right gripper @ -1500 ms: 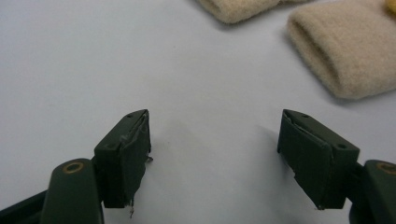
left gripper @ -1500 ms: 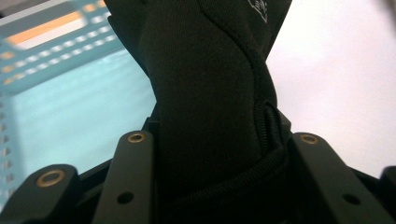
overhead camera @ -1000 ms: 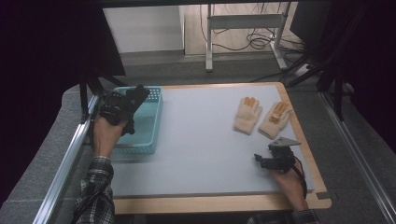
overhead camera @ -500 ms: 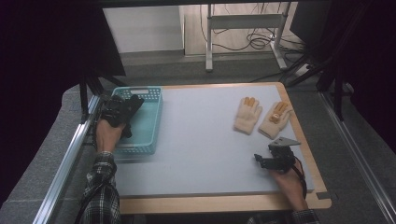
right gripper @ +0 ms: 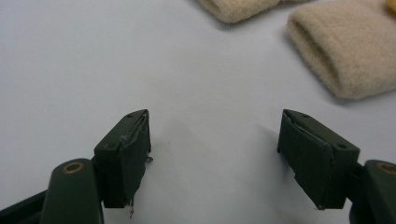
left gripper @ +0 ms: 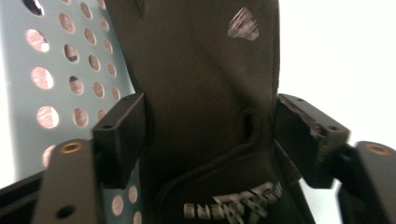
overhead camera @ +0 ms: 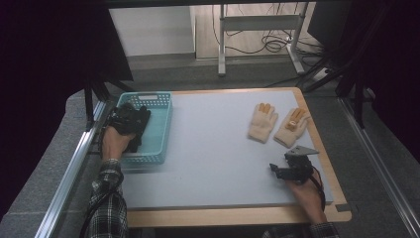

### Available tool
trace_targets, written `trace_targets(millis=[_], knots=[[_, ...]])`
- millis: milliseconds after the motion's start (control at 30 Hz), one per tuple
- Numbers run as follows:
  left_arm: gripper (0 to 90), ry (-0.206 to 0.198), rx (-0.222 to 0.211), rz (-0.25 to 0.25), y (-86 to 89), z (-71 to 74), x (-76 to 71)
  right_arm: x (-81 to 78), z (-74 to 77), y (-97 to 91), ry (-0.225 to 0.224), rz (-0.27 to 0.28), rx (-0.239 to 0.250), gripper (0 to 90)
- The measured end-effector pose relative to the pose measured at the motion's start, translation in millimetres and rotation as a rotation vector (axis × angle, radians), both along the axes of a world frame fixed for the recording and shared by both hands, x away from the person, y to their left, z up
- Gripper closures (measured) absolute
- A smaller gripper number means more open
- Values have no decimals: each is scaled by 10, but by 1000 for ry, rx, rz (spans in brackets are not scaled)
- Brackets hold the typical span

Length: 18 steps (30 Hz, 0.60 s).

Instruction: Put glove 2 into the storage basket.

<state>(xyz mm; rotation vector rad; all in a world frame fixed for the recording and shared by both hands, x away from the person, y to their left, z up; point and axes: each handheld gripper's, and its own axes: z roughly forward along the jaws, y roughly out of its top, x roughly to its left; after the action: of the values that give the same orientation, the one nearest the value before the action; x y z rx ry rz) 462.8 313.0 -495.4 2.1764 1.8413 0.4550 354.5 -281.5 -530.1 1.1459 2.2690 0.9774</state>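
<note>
Progress looks about halfway: I have the left gripper (overhead camera: 130,120) down in the teal basket (overhead camera: 159,130) at the table's left edge, its jaws just opened beside the black glove (left gripper: 205,93) between them (pads look slack now, so I judge it released). Right gripper (right gripper: 215,158) waits near the front right corner, jaws apart over bare table (overhead camera: 208,163). Two tan gloves (overhead camera: 277,123) lie side by side by the right edge, not yet moved. Count: one basket, one black glove, two tan.

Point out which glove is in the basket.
The black glove, lying in the teal basket between the left tool's just-opened jaws. The two beige gloves lie on the table's far right.
</note>
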Motion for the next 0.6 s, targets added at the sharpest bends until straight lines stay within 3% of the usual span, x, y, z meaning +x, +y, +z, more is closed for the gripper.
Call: trace_targets(millis=[100, 267, 500, 600], knots=[[178, -39, -42, -7, 29, 80, -69, 0, 0, 0, 0, 0, 0, 252], [115, -106, -112, -37, 43, 203, -171, -1, 1, 1, 1, 0, 0, 252], [58, -199, -250, -95, -23, 297, -328, -2, 1, 1, 1, -1, 0, 252], [45, -225, -270, -130, -95, 340, -388, -1, 1, 0, 1, 0, 0, 252]])
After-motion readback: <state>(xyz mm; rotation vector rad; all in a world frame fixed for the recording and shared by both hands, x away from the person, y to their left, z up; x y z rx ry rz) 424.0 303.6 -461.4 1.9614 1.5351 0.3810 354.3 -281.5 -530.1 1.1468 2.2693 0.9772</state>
